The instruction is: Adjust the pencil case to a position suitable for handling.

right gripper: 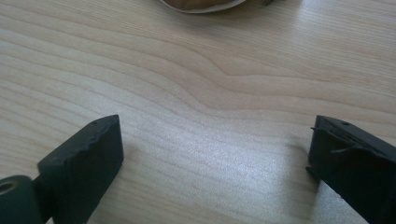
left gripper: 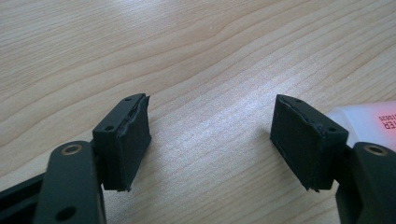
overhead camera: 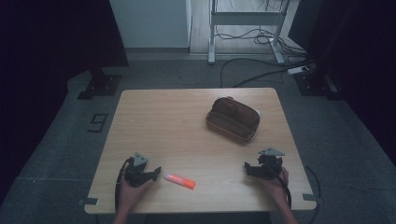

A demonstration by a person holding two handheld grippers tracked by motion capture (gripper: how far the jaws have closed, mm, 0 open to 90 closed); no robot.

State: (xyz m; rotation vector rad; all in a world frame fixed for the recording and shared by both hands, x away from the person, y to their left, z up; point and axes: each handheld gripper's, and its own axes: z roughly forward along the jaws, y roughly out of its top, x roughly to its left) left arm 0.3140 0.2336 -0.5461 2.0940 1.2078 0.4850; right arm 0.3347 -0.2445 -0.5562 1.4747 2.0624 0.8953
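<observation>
Altogether: two black hand-held grippers, left and right, both gaping wide; one orange-and-white plastic tube at six o'clock; one brown open case at two o'clock.

The right gripper has its two black jaws spread wide apart low over the pale wood-grain counter, with bare wood between them, and the curved brown edge of a case shows at the top edge.
</observation>
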